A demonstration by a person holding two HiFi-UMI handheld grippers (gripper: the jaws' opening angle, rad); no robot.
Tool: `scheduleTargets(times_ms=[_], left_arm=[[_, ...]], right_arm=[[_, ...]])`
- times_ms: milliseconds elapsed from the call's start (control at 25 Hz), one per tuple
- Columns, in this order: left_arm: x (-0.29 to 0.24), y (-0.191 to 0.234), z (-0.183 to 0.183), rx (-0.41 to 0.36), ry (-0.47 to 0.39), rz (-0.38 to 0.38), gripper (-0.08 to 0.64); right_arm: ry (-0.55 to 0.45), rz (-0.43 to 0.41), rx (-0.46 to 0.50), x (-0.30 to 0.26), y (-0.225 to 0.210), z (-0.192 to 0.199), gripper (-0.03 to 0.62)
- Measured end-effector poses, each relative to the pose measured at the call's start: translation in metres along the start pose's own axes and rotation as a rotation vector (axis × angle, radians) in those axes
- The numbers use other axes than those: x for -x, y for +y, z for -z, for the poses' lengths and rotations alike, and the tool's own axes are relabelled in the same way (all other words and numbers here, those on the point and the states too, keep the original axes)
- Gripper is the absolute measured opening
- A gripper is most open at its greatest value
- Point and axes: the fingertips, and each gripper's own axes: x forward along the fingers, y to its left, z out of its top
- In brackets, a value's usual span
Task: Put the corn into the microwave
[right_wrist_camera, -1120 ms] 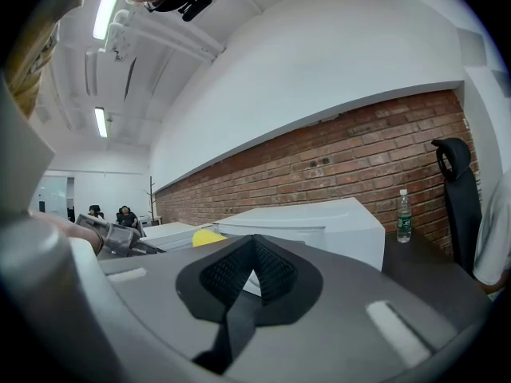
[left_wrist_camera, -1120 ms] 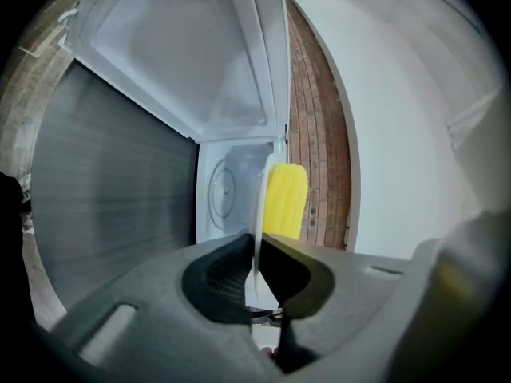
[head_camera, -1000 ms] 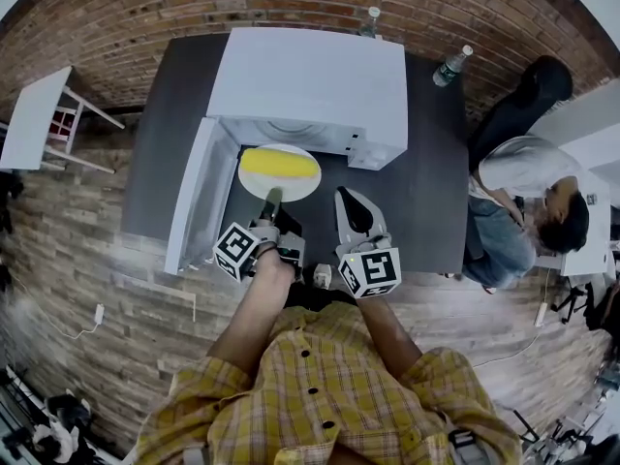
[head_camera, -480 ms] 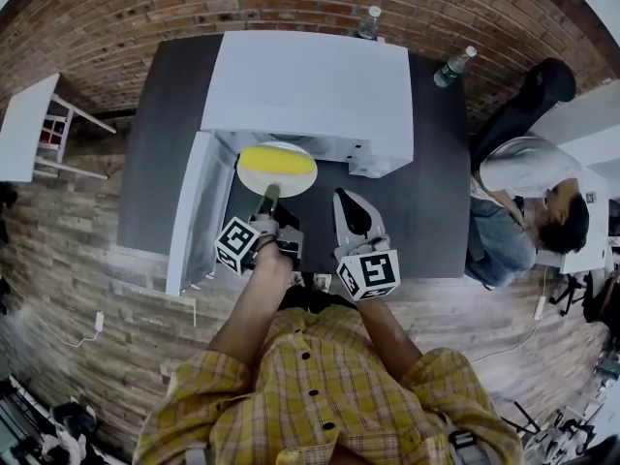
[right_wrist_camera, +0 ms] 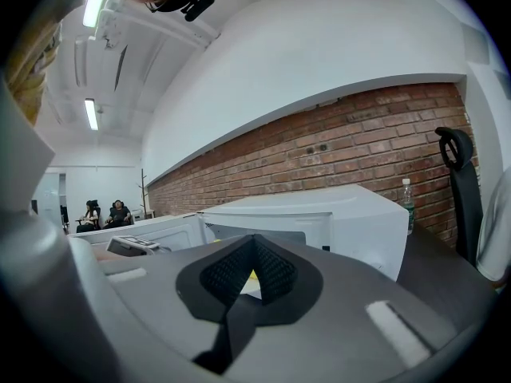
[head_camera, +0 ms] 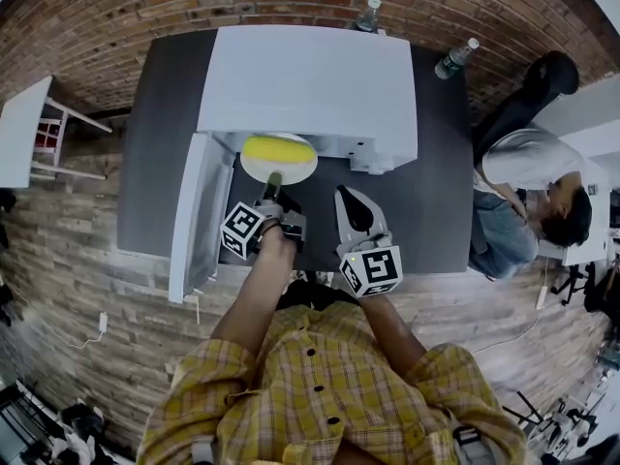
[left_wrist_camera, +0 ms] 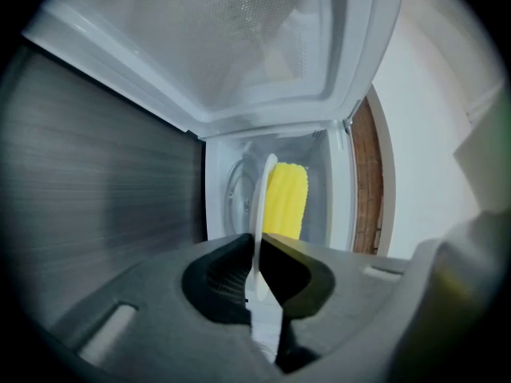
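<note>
Left gripper (left_wrist_camera: 257, 246) fingers (left_wrist_camera: 223, 274) pinch the plate (left_wrist_camera: 259, 198) rim, corn (left_wrist_camera: 286, 202) just beyond them; right gripper (right_wrist_camera: 254, 242) fingers (right_wrist_camera: 229, 278) pressed together.

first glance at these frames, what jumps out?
The bright yellow corn on a white plate, held at the mouth of the white microwave on the dark table, with its door swung open to the left. The left gripper is shut on the plate's near rim. The right gripper hangs empty beside it, jaws together.
</note>
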Motion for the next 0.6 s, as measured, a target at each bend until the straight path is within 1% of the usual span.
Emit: scheduleTargets(times_ms=[600], left_arm=[[-0.045, 0.028, -0.005, -0.003, 0.002, -0.054, 0.025]], right_arm=[[0.034, 0.010, 0.003, -0.006, -0.012, 0.009, 0.000]])
